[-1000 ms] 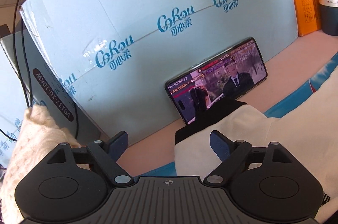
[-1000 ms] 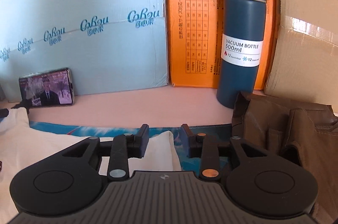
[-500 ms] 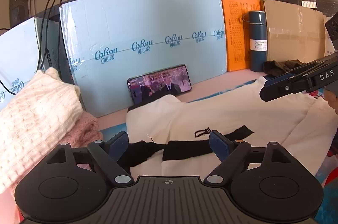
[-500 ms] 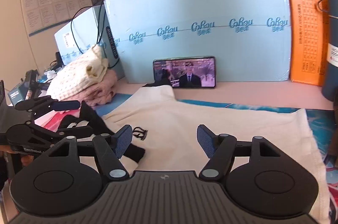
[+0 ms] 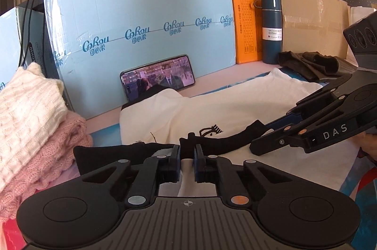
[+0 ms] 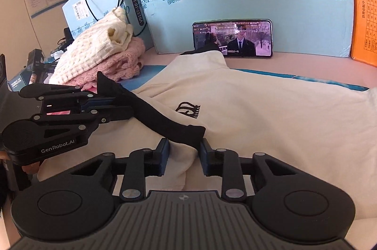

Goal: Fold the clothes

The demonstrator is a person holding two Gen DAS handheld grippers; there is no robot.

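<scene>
Pink tabletop, pale-blue printed cardboard wall behind | cream soft garment spread flat, black ribbed trim across it | left gripper just closed, pinching trim, earlier spread | right gripper just narrowing, astride trim end, pads apparently not pressing.
</scene>
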